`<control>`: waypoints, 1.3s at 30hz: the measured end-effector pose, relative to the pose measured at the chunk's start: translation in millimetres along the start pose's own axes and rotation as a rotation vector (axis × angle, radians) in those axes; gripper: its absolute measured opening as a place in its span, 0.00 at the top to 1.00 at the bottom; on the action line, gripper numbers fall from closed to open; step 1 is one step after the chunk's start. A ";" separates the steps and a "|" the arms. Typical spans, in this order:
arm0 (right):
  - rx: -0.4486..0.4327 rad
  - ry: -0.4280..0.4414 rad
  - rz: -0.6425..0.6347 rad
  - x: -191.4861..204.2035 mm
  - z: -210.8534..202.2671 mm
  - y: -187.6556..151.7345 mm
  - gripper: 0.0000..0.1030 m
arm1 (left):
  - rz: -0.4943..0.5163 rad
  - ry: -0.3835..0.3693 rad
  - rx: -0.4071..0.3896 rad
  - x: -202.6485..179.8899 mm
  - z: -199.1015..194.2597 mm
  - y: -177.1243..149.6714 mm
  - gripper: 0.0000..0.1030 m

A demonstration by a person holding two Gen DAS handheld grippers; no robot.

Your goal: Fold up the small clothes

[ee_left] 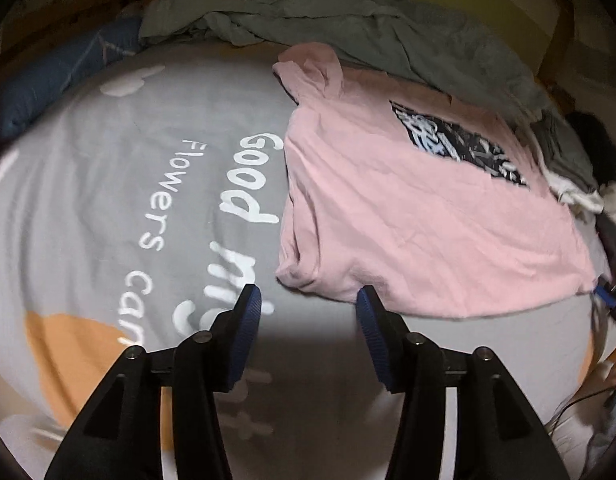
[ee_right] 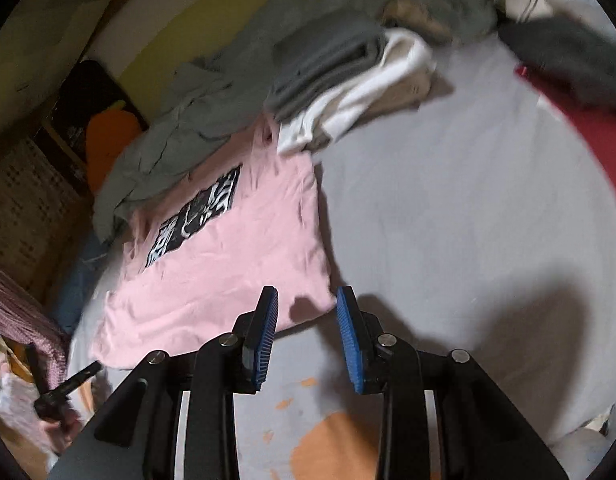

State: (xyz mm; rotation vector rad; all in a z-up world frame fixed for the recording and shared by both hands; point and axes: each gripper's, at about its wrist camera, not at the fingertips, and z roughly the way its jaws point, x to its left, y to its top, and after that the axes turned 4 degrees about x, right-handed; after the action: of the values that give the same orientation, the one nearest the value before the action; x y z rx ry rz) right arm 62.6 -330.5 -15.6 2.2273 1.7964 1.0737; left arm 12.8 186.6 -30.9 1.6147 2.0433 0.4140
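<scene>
pink shirt (ee_left: 408, 208): flat on the bed (ee_left: 108, 184), black and white print up
bed words: "good", "flowers"
your left hand-held gripper (ee_left: 309, 300): released, nothing in it
your right hand-held gripper (ee_right: 307, 300): released, over the shirt corner

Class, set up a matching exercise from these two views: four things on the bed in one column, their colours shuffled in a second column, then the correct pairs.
Things:
1. T-shirt
2. Bedsheet
3. Pads of the right hand-held gripper
4. Crumpled blanket

Colours:
A. blue
B. grey-green
C. pink
D. light grey with white lettering

Pairs: 1-C, 2-D, 3-A, 4-B
</scene>
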 end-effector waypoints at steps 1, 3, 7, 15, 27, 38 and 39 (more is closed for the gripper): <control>0.010 -0.005 0.002 -0.5 3.8 -0.9 0.69 | -0.017 -0.009 -0.006 2.1 0.7 1.1 0.52; 0.043 0.020 0.008 -1.3 11.2 -0.9 0.69 | -0.032 -0.043 -0.009 4.1 0.4 4.8 0.62; 0.016 0.005 -0.060 9.3 9.0 -3.9 0.96 | -0.032 -0.057 -0.019 5.5 -2.7 4.7 0.97; -0.090 -0.121 -0.058 16.1 -20.7 -26.6 0.97 | -0.106 -0.080 -0.015 20.4 -28.0 -27.2 0.97; -0.137 -0.138 -0.036 12.3 -36.6 -47.9 0.70 | -0.115 -0.199 -0.060 12.0 -47.0 -46.5 0.58; 0.066 0.257 0.365 -21.6 3.0 -76.6 0.69 | -0.512 -0.394 -0.077 33.5 -9.8 -42.6 0.41; 0.052 0.259 0.376 -20.9 3.0 -73.8 0.69 | -0.526 -0.389 -0.085 35.6 -7.7 -41.4 0.46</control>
State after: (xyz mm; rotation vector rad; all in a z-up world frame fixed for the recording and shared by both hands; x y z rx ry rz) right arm 2.1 -325.4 -62.5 2.6339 1.5330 1.4560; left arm -31.3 211.2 -53.1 0.9569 2.0059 -0.0062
